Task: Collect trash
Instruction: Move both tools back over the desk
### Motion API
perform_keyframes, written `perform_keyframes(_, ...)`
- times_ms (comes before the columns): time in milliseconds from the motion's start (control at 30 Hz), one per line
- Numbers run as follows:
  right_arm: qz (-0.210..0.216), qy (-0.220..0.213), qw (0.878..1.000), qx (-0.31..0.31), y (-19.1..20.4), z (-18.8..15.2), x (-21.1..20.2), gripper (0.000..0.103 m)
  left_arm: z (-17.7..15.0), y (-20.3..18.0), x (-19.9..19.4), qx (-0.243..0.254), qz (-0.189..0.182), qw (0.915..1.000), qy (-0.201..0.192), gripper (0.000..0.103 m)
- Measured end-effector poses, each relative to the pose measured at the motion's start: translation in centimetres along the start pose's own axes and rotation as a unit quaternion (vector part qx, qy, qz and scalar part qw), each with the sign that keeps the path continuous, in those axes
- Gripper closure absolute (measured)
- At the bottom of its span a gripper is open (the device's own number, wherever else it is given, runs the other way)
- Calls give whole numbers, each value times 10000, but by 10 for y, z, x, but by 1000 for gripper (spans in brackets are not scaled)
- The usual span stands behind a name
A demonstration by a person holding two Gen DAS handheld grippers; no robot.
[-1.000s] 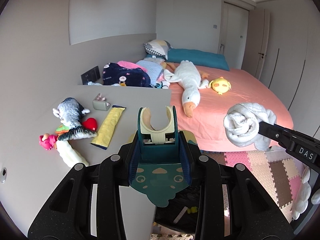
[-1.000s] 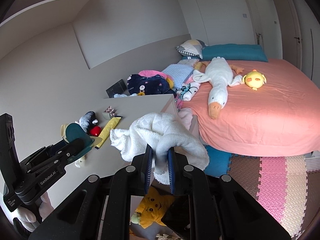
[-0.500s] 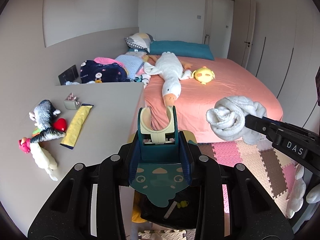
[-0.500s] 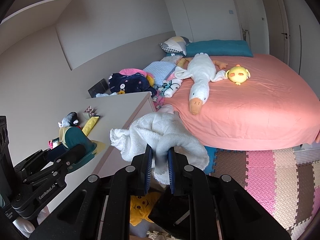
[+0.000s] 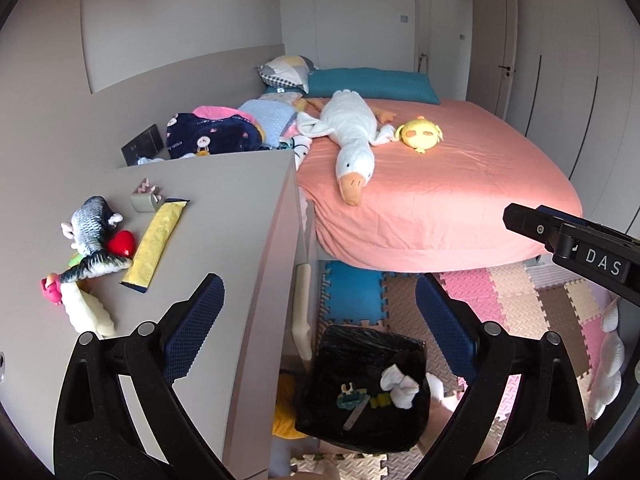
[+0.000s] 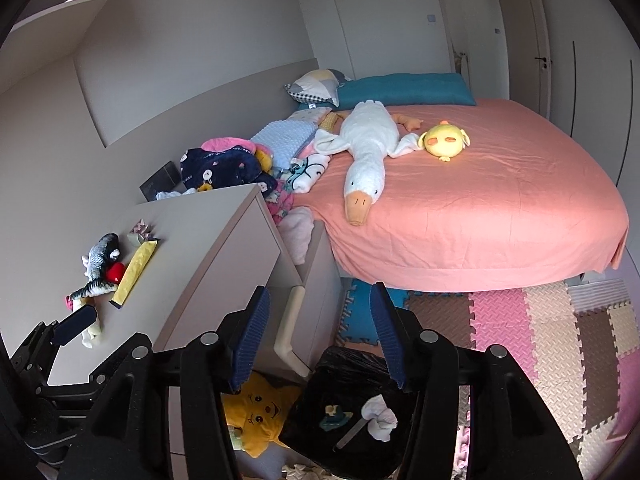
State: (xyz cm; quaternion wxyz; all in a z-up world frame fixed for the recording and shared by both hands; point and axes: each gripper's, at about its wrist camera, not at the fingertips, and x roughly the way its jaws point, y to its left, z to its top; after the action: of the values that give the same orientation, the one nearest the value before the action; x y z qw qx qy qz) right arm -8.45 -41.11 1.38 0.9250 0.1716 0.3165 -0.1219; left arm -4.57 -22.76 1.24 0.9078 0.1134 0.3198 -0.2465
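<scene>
As both claws hang above the floor bin with nothing between their pads, what is left to collect lies on the cabinet top at the left of the frame.

Left gripper (image 5: 316,320): its jaws have just been opening and now stand wide apart and bare, low in the frame over the bin.

Right gripper (image 6: 320,336): its jaws have just been opening too; they stand partly apart with nothing between them.

Trash bin (image 5: 332,364): black-lined, on the floor at bottom centre, against the cabinet's foot. In it lie a white cloth wad (image 5: 400,386), a small teal piece (image 5: 352,398) and what looks like a thin stick, hard to tell in the dark liner.

Cabinet top (image 5: 224,208): left of centre, above and beside the bin.

Yellow wrapper (image 5: 154,246): long, flat, lying on the cabinet top at mid left. Judged light, thin and crinkly, likely slippery; best pinched across its narrow width near the nearer end.

Small grey carton (image 5: 145,200): just beyond the wrapper's far end. Probably light and crushable; take it across its side walls, gently.

Plush fish (image 5: 92,228): left of the wrapper, beside a red heart (image 5: 120,242); soft toys, probably not trash.

Bed (image 5: 440,208): far right, well apart.
</scene>
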Motion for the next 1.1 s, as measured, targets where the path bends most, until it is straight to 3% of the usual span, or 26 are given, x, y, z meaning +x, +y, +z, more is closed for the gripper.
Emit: perform_keyframes(1100, 688, 375, 9961, -401, 75, -3, 54, 45, -10, 100, 3, -816, 758, 9936, 208, 10)
